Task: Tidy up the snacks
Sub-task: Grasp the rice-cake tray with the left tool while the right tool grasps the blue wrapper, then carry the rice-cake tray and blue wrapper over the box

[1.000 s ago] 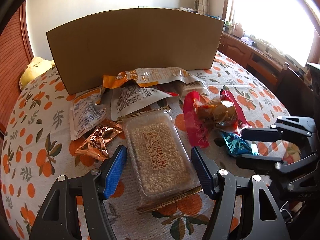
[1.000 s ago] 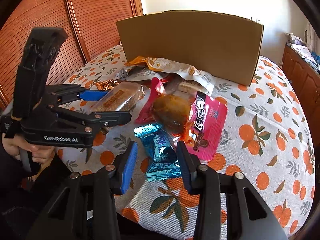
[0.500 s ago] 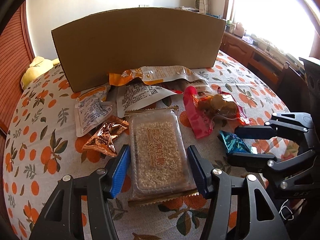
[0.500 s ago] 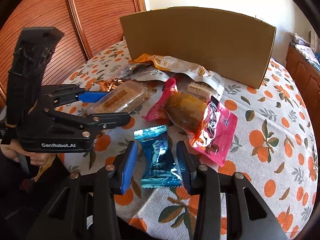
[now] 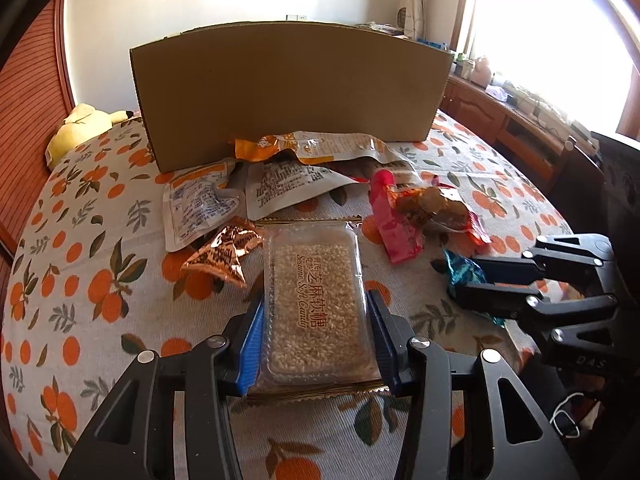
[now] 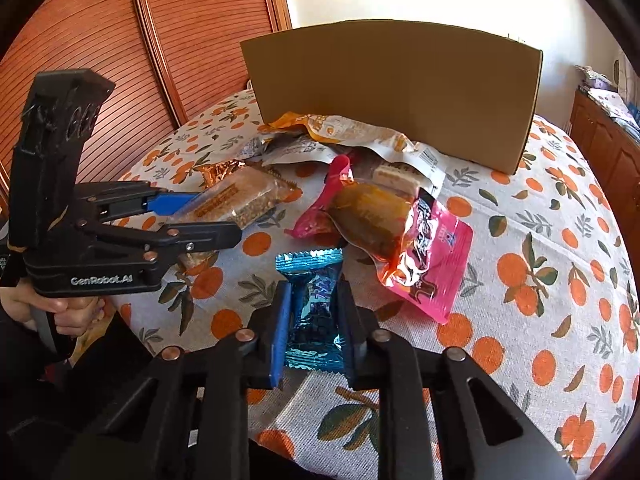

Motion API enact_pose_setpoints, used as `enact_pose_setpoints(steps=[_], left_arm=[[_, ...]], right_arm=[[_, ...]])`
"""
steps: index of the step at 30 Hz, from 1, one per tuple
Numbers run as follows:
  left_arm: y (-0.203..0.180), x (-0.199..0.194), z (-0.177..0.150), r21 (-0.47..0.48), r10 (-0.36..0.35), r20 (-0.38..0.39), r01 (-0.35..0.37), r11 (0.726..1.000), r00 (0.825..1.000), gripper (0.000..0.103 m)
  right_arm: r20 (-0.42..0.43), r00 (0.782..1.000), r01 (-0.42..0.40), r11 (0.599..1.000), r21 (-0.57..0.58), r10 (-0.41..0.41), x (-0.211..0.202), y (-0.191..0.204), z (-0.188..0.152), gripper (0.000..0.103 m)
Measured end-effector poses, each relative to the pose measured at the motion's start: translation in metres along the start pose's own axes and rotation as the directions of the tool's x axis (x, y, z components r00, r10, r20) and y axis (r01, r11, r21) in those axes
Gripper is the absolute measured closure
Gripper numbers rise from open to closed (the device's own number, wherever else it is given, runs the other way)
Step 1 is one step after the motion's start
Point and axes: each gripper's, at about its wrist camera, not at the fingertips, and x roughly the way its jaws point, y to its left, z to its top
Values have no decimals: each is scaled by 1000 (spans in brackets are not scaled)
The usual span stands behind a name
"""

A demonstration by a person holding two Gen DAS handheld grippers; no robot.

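Observation:
My left gripper is shut on a clear pack of sesame soft candy, its blue pads pressing both long sides; the pack also shows in the right wrist view. My right gripper is shut on a small blue foil candy, which also shows in the left wrist view. A large cardboard box stands at the back of the table. Loose snack packs lie in front of it: a pink pack, an orange-white bag and a copper foil candy.
The round table has an orange-print cloth. White printed pouches lie left of centre. A yellow plush toy sits at the far left edge. Wooden cabinets stand to the right, ribbed wooden doors behind.
Both grippers have closed: the left onto the sesame candy pack, the right onto the blue foil candy. Both have drawn back a little from the snack pile.

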Motion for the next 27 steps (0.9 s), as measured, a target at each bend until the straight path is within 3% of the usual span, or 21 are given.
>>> enact_pose_setpoints(steps=[16,27], left_arm=[[-6,-48,5,38,-10,95,6,999,995,54],[0,-64,7,37,7,130,-12,999,992,54]], right_arm=[[80,997,-3,1000,-4,4,-29,9,7,80],[169,983,64,997,40,-70,-56,-2,15,80]])
